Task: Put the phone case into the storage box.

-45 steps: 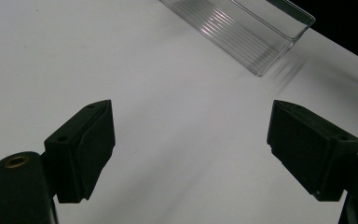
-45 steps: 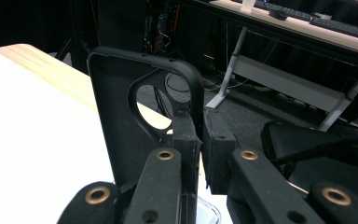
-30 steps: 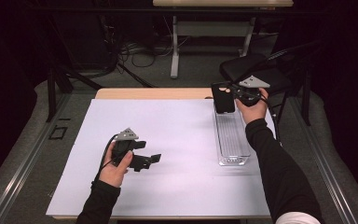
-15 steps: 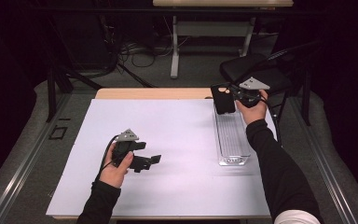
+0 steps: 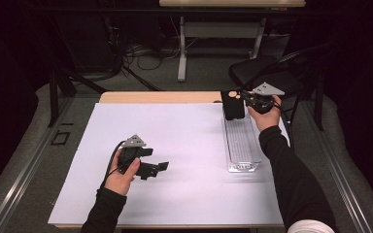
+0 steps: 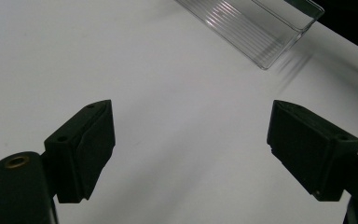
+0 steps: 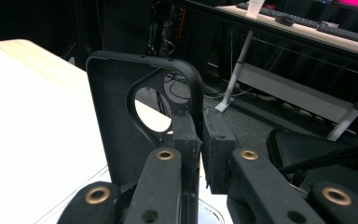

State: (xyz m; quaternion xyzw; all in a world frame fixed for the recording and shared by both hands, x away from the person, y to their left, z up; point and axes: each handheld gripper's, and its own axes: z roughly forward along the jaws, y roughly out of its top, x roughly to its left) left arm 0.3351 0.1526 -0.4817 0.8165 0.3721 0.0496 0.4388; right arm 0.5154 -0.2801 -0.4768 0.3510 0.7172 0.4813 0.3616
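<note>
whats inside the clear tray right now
The clear tray looks empty along its visible ribbed floor. The black phone case, clamped in the right gripper, hangs over the tray's far end and covers that part.

Bright white tabletop, dark surroundings; soft shadows under jaws, close jaws slightly blurred

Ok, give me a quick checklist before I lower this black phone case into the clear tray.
1. Right gripper clamped on the phone case: ok.
2. Case above the far end of the clear tray: ok.
3. Tray interior free of other items: ok.
4. Left gripper open and apart from the tray: ok.
5. Case lined up with the tray's length: cannot tell.
</note>
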